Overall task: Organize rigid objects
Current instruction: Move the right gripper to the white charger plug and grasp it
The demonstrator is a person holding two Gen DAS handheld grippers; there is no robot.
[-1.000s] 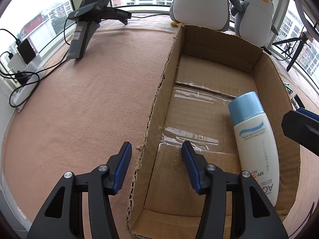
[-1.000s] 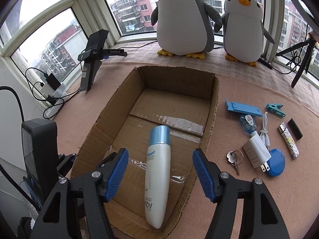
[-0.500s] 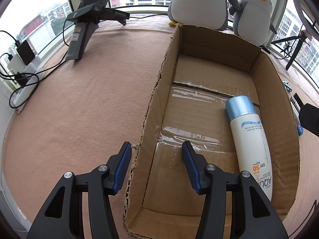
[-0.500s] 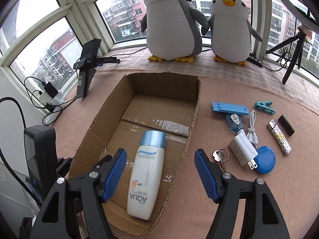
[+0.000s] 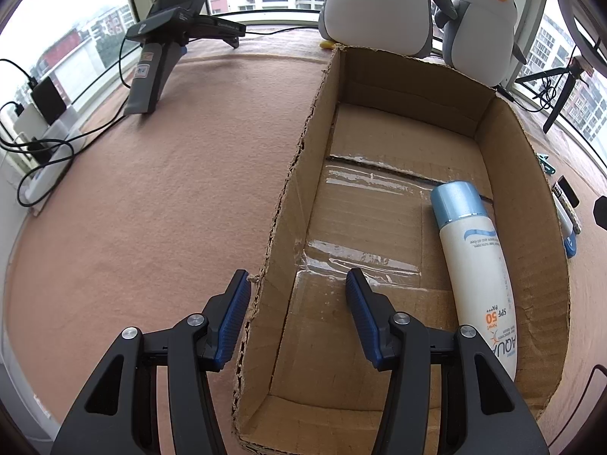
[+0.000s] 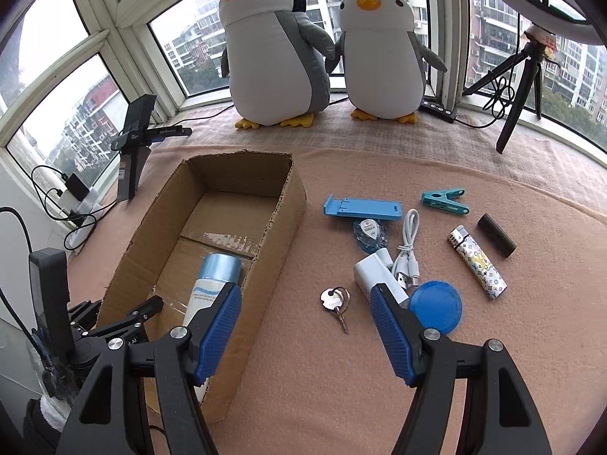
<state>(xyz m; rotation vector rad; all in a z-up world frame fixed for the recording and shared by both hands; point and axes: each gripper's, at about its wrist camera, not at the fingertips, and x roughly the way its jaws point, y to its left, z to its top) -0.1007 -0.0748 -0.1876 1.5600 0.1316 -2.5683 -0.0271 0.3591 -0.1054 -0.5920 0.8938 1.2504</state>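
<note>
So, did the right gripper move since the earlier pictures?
Yes. The right gripper shifted right, off the cardboard box and sunscreen bottle, and now frames the keys.

Rough cardboard box (image 5: pixel 527 204), glossy plastic bottle (image 5: pixel 478 265)

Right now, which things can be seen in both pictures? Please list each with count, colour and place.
cardboard box: 1, brown, open, on the pink cloth
sunscreen bottle: 1, white with blue cap, lying inside the box
phone stand: 1, blue, right of the box
clip: 1, teal, far right
USB cable: 1, white, coiled
charger: 1, white
round lid: 1, blue
keys: 1 bunch, silver
lighter: 1, patterned
plush penguins: 2, at the window
left tongs: open, astride the box's wall
right tongs: open, empty
</note>
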